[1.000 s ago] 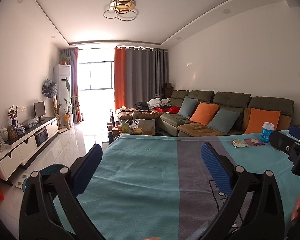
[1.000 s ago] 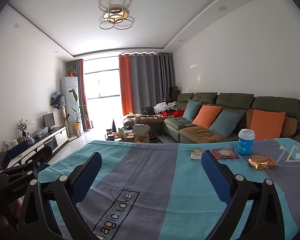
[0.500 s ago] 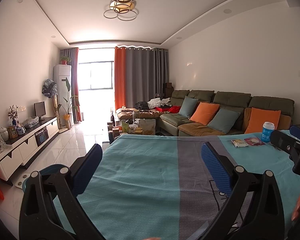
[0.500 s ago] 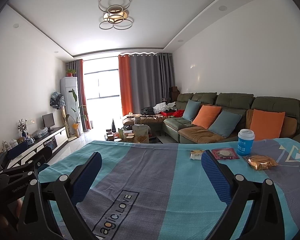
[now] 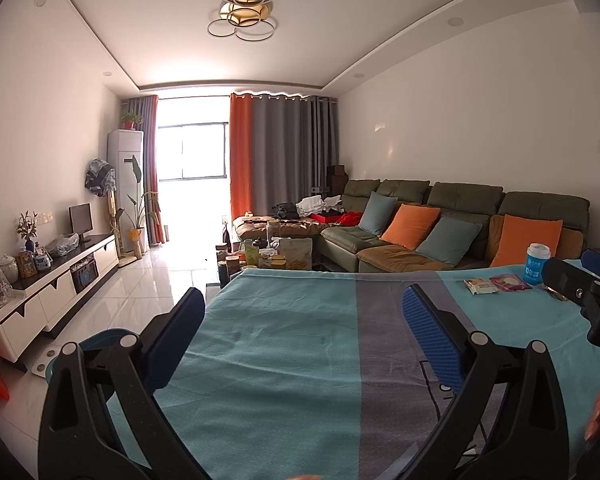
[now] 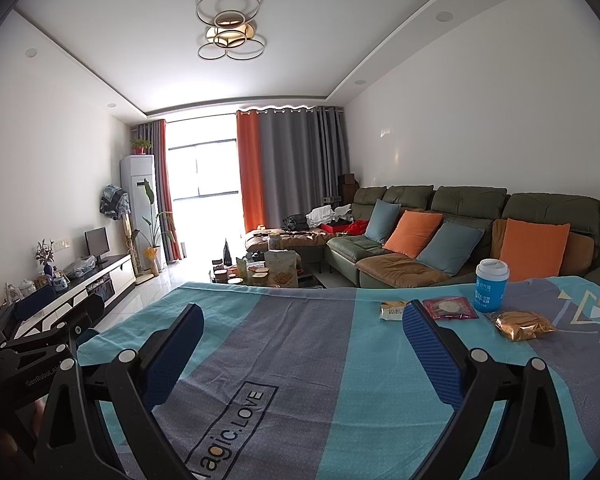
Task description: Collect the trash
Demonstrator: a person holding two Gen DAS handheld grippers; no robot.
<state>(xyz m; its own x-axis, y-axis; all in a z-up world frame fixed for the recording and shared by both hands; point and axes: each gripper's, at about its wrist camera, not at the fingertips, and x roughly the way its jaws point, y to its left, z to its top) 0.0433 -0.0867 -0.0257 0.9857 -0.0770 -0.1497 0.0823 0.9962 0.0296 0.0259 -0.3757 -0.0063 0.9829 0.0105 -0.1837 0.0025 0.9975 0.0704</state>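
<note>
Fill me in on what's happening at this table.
A person holds a two-finger gripper in each hand over a table covered with a teal and grey cloth. Both the left gripper and the right gripper are open and hold nothing. The trash lies untouched at the far right: a blue cup, a gold wrapper, a red packet and a small yellow packet. A blue bin sits by the table's left edge.

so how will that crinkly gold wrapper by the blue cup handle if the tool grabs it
The gold wrapper looks crumpled and foil-like, so it will probably crush and flex rather than hold shape. It seems light and may slide on the blanket if pushed.
</note>
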